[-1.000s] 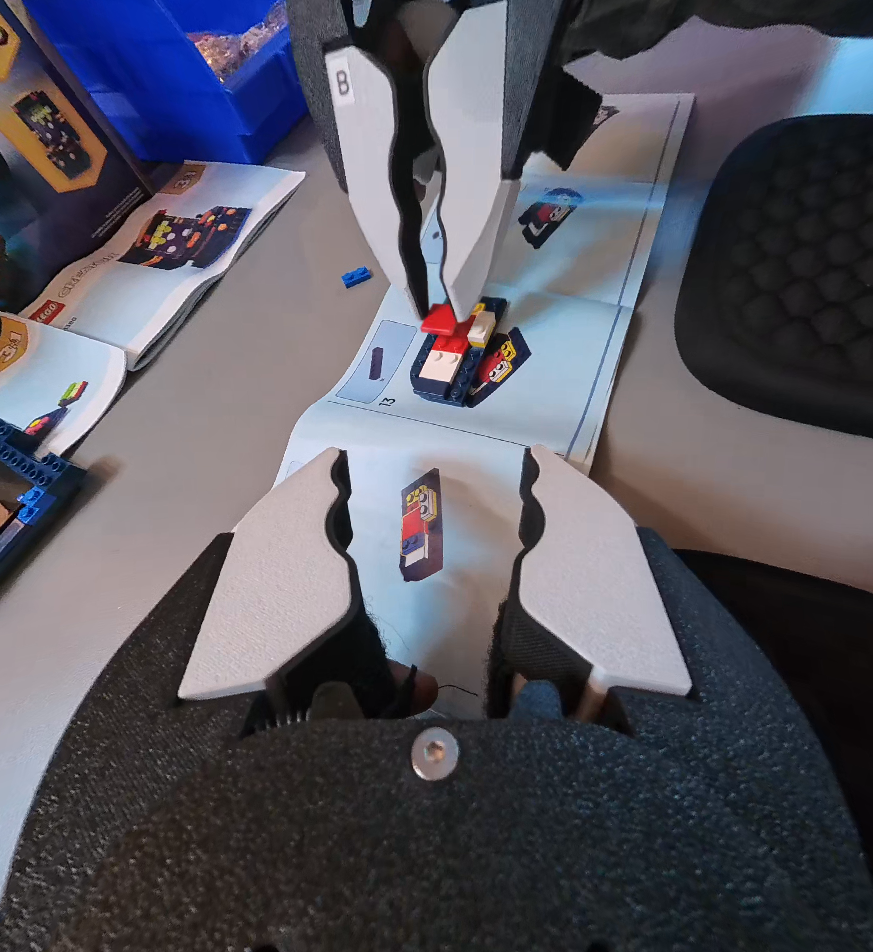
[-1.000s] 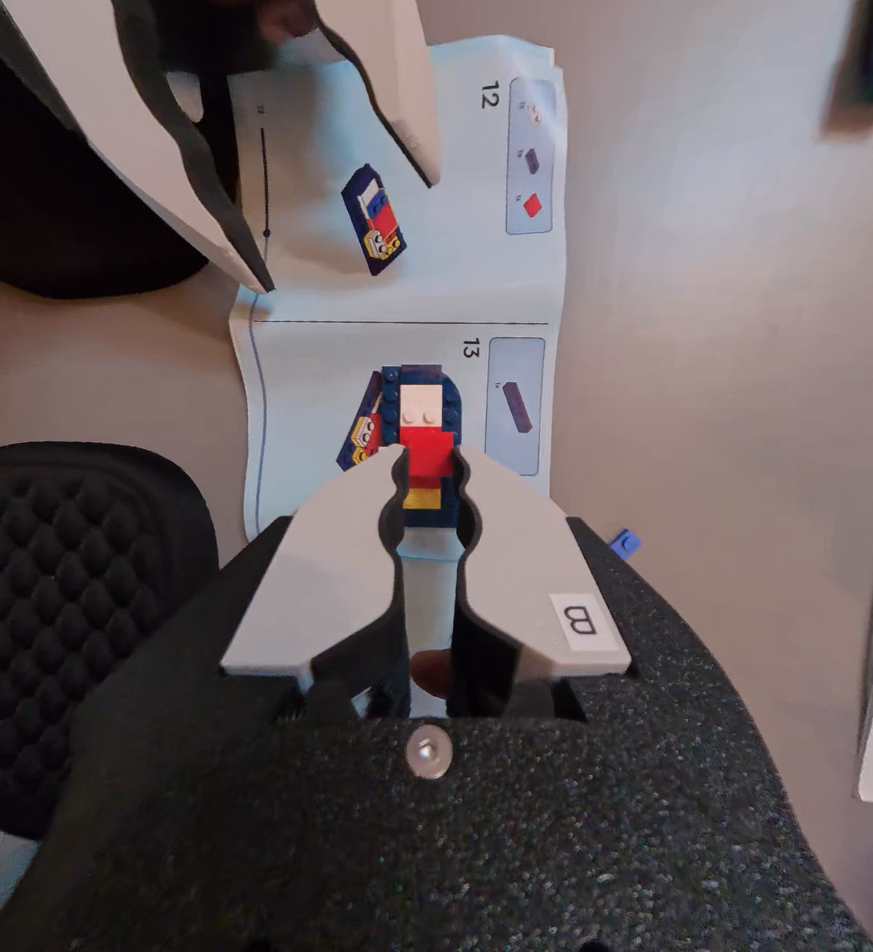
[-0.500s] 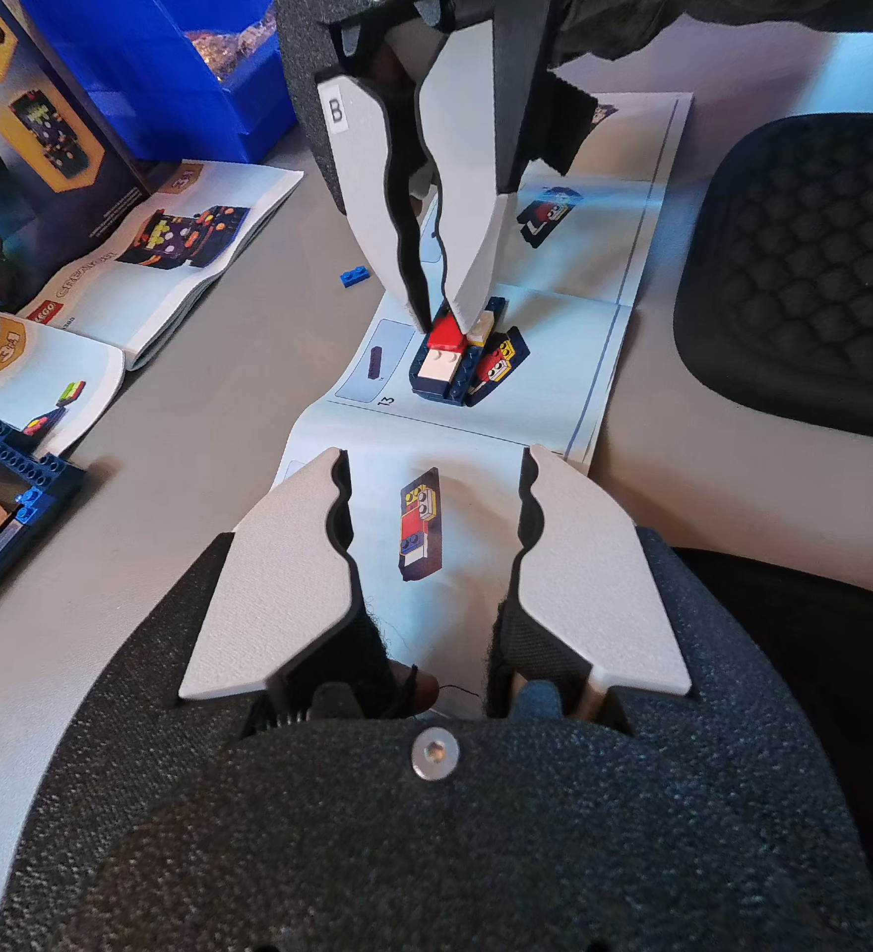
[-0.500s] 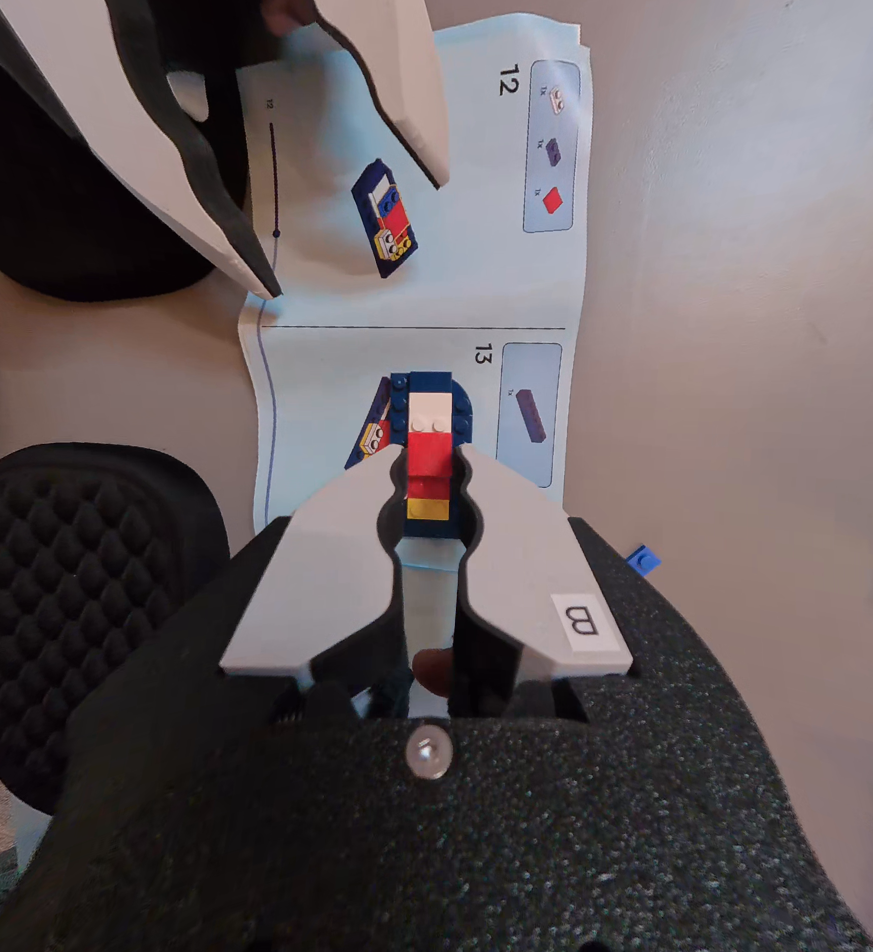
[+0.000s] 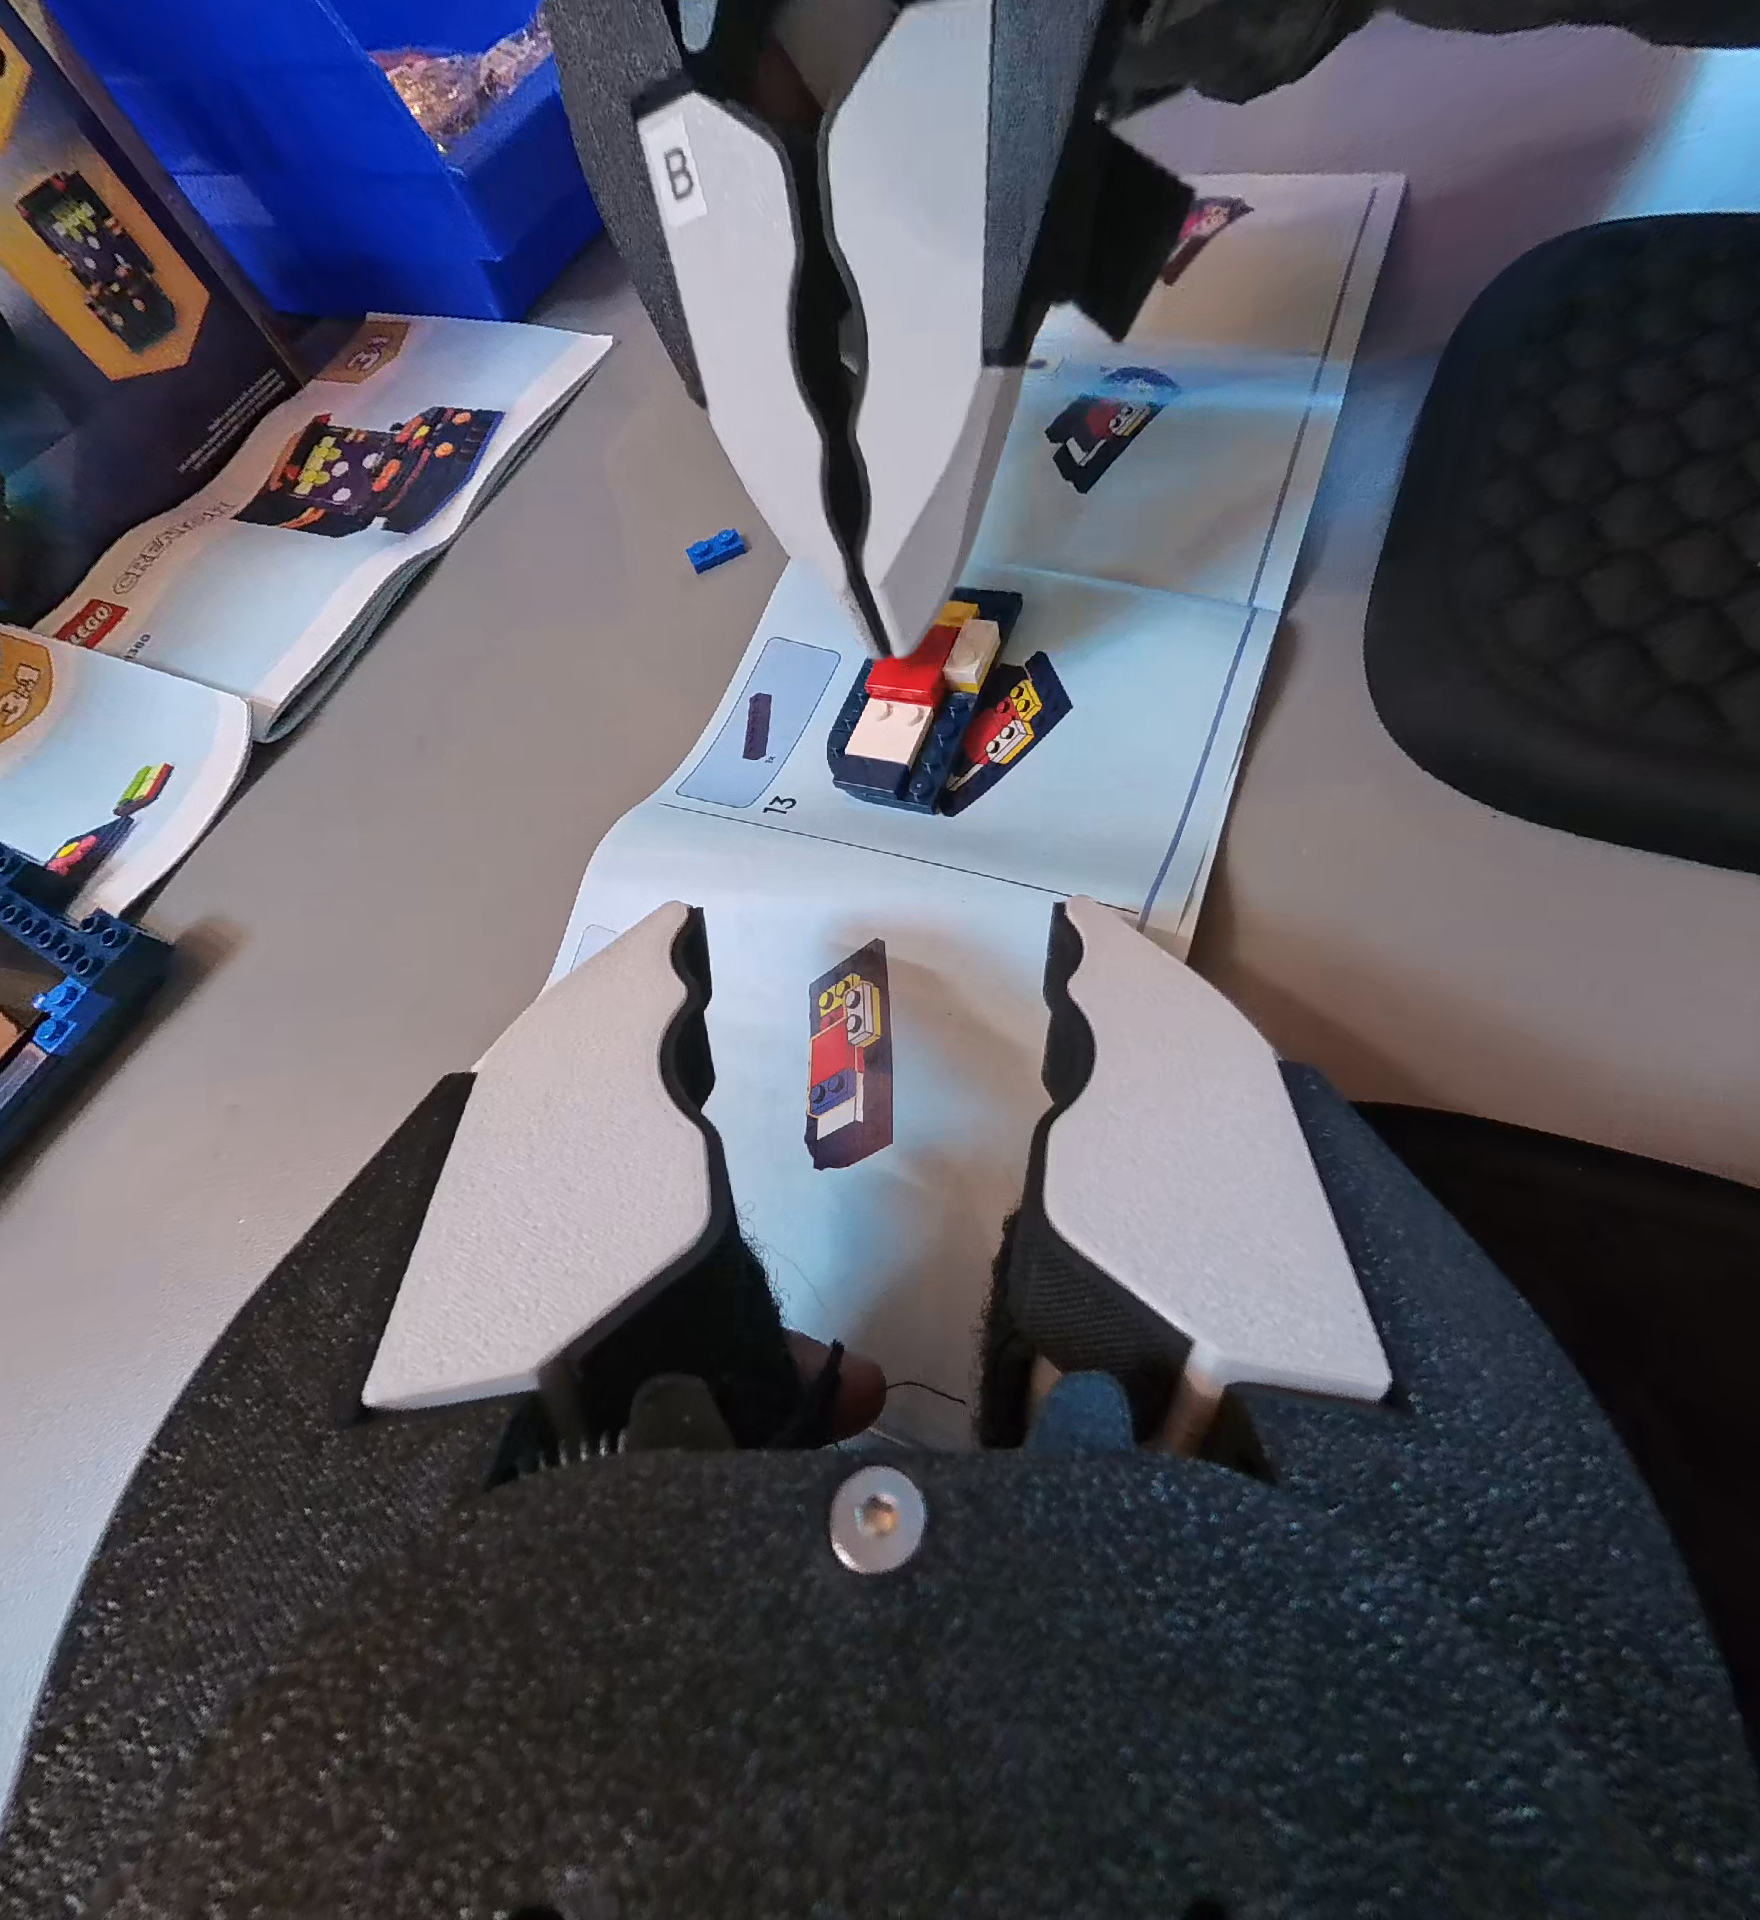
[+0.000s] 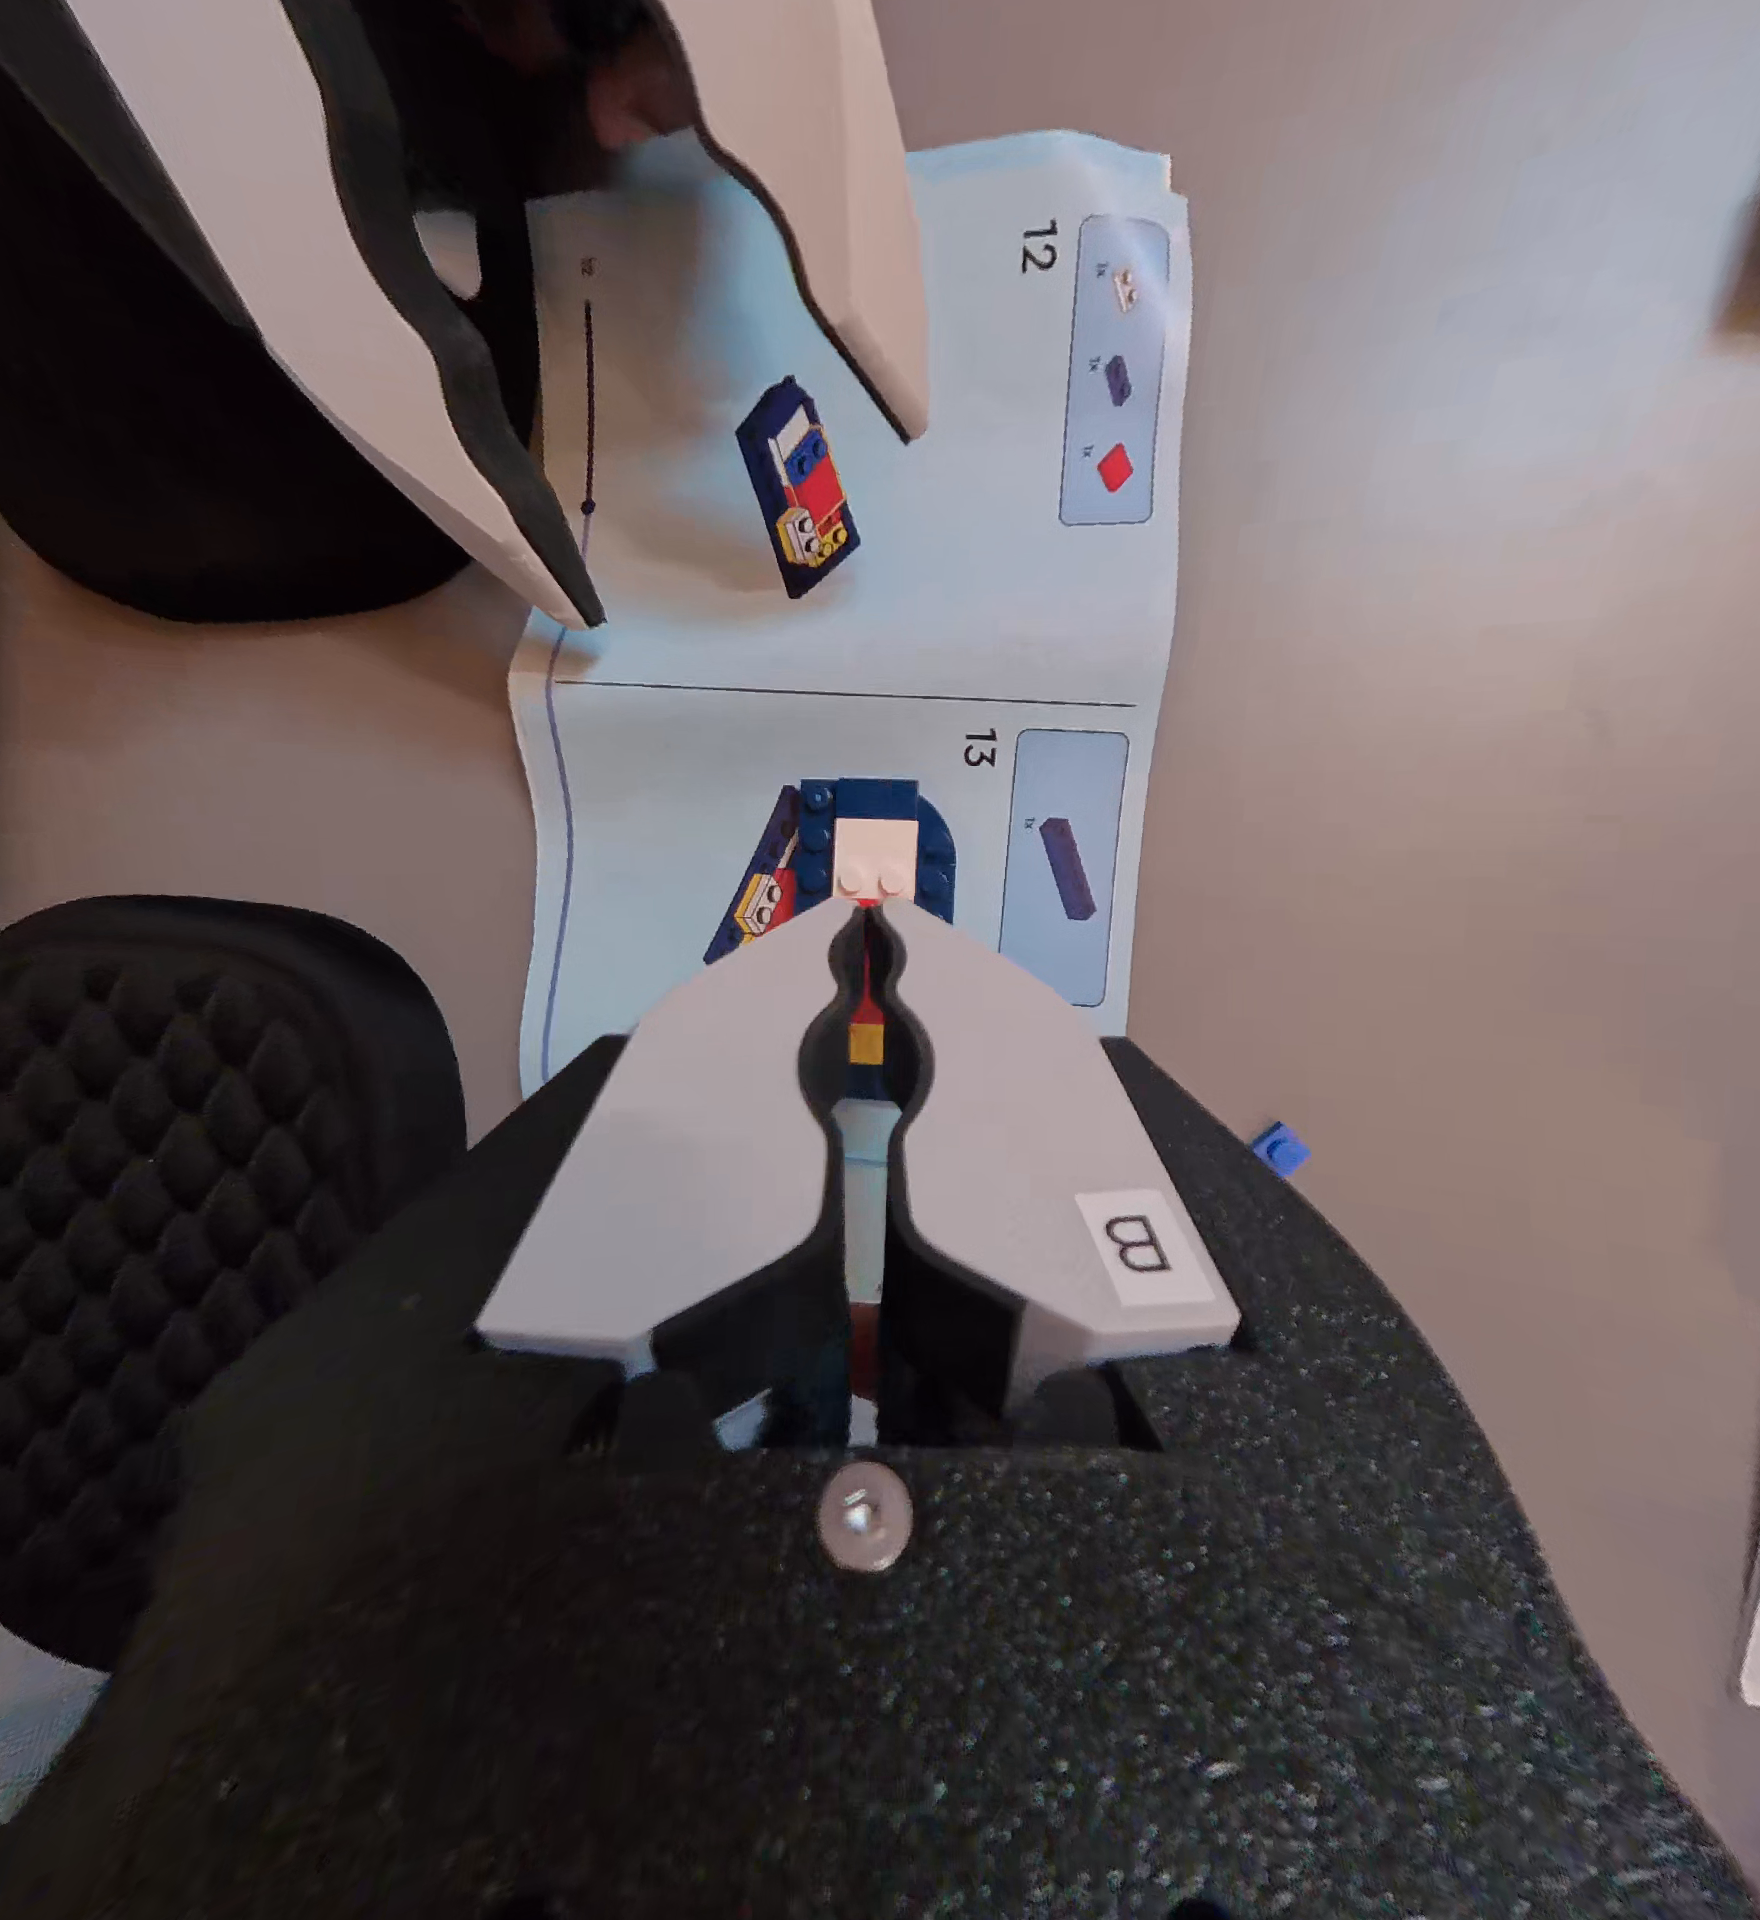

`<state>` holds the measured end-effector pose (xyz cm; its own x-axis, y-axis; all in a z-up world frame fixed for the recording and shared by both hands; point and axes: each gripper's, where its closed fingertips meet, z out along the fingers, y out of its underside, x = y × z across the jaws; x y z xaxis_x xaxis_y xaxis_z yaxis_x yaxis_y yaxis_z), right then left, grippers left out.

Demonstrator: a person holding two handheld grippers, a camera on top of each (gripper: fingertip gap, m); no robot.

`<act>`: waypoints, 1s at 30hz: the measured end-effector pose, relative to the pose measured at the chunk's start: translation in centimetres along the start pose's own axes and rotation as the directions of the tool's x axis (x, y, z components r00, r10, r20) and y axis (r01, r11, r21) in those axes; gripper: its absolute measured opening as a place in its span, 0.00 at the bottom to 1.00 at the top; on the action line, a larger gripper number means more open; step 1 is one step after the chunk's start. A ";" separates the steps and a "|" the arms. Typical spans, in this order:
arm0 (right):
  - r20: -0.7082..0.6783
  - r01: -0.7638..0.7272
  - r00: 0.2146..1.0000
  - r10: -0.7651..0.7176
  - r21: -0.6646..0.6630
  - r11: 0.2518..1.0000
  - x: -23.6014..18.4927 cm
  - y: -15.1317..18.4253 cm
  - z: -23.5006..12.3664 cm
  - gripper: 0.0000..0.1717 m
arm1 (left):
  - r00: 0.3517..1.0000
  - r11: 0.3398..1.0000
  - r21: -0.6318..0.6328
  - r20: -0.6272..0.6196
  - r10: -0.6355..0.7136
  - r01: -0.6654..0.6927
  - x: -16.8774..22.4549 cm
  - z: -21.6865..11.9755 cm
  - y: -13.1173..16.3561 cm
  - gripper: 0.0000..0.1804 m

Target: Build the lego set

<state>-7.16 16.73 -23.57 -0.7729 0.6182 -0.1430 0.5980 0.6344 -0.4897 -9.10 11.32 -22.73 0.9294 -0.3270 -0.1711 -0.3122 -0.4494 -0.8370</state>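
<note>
Right claw (image 6: 868,914) closed, tips pressing down on red brick (image 5: 902,677) of brick model (image 5: 917,727) | left claw (image 5: 876,935) wide apart, bare, over instruction booklet (image 5: 1094,790) on table (image 5: 419,852)

Left gripper (image 5: 876,935) at 6 o'clock, fingers spread wide with nothing between them, right gripper (image 5: 881,634) reaching down from 12 o'clock, fingertips closed together
</note>
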 end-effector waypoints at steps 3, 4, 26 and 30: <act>-0.008 -0.001 1.000 0.002 0.008 1.000 0.0 -0.1 -0.1 0.00 | 1.000 1.000 0.001 0.002 -0.002 0.002 -0.1 0.0 0.0 0.34; -0.015 -0.007 1.000 0.007 0.023 1.000 0.1 -0.2 -0.3 0.01 | 1.000 1.000 0.000 0.002 -0.002 0.002 -0.1 0.0 0.0 0.34; -0.184 0.064 0.983 -0.027 0.202 0.977 -0.1 1.6 0.3 0.19 | 0.845 0.815 0.221 -0.133 -0.518 0.535 -2.5 -3.2 -4.5 0.31; -0.168 0.070 0.985 -0.035 0.209 0.975 -0.7 1.0 -0.8 0.19 | 0.671 0.632 0.226 -0.269 -0.691 0.741 -2.8 -3.7 -5.2 0.25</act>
<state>-5.83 17.30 -23.30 -0.7467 0.6648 0.0211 0.4845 0.5653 -0.6676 -10.79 11.49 -15.94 0.7863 -0.1329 0.6033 0.5361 -0.3385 -0.7733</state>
